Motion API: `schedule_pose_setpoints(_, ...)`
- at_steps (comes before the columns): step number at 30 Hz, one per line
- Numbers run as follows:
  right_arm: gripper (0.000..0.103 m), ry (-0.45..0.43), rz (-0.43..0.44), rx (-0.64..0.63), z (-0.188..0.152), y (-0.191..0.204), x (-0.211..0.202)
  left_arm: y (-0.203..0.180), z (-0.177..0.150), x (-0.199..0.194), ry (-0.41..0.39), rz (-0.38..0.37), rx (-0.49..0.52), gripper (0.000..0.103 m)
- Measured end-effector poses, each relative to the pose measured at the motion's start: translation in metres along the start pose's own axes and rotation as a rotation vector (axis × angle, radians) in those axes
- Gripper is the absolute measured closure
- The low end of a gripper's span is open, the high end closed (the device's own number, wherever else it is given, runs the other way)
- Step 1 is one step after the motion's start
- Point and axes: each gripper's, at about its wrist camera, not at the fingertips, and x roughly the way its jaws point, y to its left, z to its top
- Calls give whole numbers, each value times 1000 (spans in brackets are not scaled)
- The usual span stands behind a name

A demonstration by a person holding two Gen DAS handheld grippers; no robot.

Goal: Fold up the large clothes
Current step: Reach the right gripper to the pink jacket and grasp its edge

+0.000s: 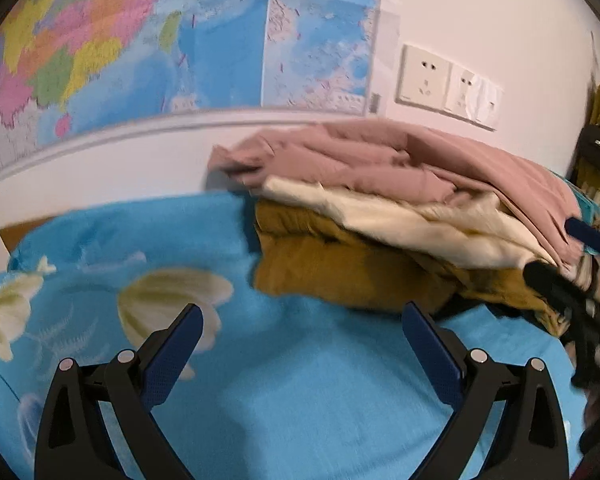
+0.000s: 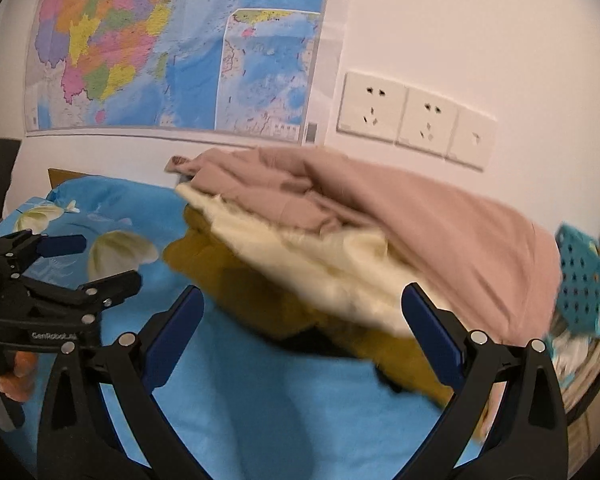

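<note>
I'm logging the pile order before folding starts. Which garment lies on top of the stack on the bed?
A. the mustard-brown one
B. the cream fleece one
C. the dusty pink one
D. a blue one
C: the dusty pink garment covers the cream fleece one, which lies on the mustard-brown one.

Three folded clothes lie in one stack on the blue bed cover, close to the wall. On top is a pink garment (image 1: 400,160) (image 2: 400,208), wrinkled and loosely folded. Under it lies a cream fluffy garment (image 1: 400,216) (image 2: 320,264). At the bottom lies a mustard-brown garment (image 1: 340,268) (image 2: 236,280).
</note>
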Motion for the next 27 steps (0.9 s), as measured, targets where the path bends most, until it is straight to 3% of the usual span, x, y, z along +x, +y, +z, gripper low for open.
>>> schedule_pose_setpoints(7, 6, 8, -36, -117, 61, -14, 72, 4, 24, 28, 15, -6, -24, 7)
schedule_pose_setpoints(10, 16, 59, -61, -181, 78, -10, 111, 6, 29, 37, 15, 5, -26, 7)
schedule_pose_setpoints(13, 23, 91, -49, -200, 88, -8, 139, 7, 35, 45, 15, 17, -23, 7)
schedule_pose_setpoints(21, 22, 182, -29, -353, 97, 5, 192, 6, 42, 64, 26, 24, -25, 7)
schedule_pose_setpoints(22, 28, 198, 1, -349, 99, 4, 195, 5, 41, 67, 31, 26, -24, 7)
schedule_pose_setpoints(24, 59, 206, 19, -357, 103, 4, 195, 4, 41, 70, 36, 29, -25, 7)
schedule_pose_setpoints(25, 83, 213, 17, -381, 105, 6, 194, 5, 40, 72, 41, 29, -26, 7)
schedule_pose_setpoints(26, 93, 211, 21, -385, 109, 5, 190, 5, 39, 72, 42, 31, -25, 7)
schedule_pose_setpoints(27, 95, 197, 41, -371, 114, 1, 181, 6, 39, 72, 41, 34, -24, 7)
